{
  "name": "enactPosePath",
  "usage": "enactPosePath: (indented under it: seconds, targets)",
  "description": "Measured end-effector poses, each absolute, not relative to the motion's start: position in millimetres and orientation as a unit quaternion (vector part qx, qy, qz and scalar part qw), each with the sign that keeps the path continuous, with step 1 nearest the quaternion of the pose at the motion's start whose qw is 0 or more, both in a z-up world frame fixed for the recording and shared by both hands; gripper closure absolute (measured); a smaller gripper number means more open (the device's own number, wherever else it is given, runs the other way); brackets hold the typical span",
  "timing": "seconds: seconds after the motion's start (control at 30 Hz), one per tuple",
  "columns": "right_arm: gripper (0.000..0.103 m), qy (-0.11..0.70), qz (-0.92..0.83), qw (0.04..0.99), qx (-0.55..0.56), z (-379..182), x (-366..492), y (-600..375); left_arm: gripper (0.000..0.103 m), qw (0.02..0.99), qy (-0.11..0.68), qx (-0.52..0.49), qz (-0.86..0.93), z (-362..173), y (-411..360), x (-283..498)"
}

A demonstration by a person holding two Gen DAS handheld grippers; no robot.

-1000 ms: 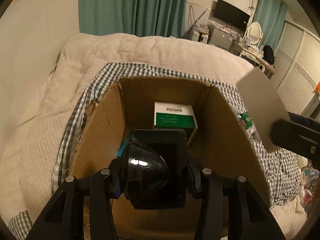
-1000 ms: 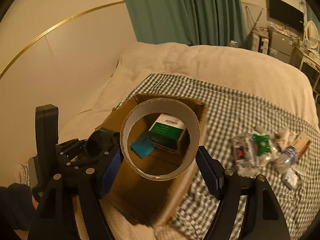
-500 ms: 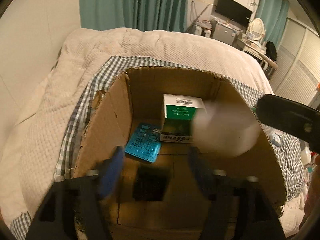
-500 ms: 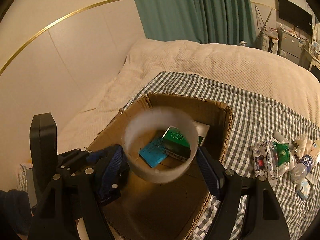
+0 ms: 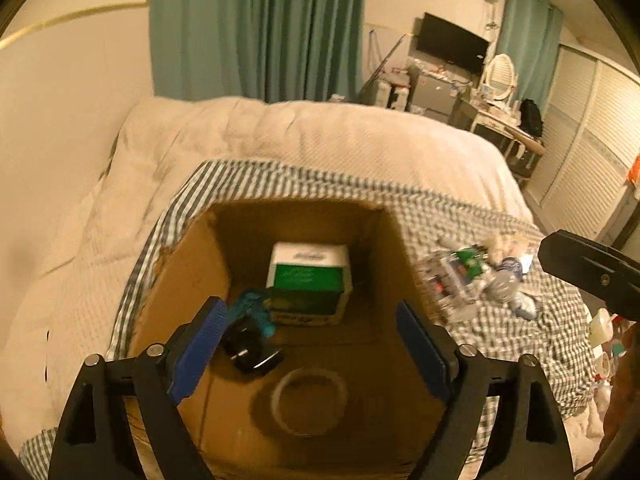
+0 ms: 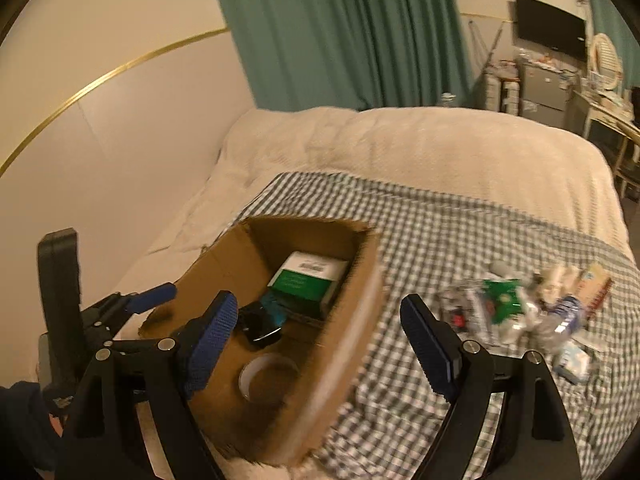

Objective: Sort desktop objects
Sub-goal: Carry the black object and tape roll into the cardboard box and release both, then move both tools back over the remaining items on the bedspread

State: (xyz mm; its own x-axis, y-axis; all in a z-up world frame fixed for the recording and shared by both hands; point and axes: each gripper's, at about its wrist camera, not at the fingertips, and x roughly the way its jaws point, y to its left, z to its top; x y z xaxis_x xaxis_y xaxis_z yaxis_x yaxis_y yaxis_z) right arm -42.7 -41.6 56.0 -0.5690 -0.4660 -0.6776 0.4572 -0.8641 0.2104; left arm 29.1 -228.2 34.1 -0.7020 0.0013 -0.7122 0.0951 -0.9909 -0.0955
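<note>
Though blurred past reading, green-and-white box point(image 5: 308, 280) label (white barcode strip).

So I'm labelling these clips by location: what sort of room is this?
Most likely a bedroom. The cardboard box sits on a bed with a cream quilt, teal curtains hang behind it, and a dressing table with an oval mirror stands beside a wall-mounted TV.

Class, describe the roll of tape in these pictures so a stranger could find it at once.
On the checked cloth over the bed stands an open cardboard box. The tape roll lies flat on its floor, at the near end. Unlike the green-and-white carton and black gadget beyond it, it is a pale, hollow ring.
</note>
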Motion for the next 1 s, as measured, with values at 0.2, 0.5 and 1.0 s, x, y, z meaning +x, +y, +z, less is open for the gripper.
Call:
enactPosePath:
  seconds: [0.2, 0.5, 1.0]
  targets:
    - [0.019, -0.02, -0.901, 0.225, 0.37, 77, -28, 15, 0.01, 0.001, 0.047, 0.373, -0.927, 57, -171, 28]
    - [0.019, -0.037, -0.915, 0.17, 0.364, 86, -11, 97, 0.01, -0.02, 0.028, 0.384, -0.923, 55, -94, 14]
    - [0.019, -0.08, -0.906, 0.093, 0.406, 6, -51, 189, 0.009, -0.021, 0.04, 0.467, -0.883, -42, -22, -56]
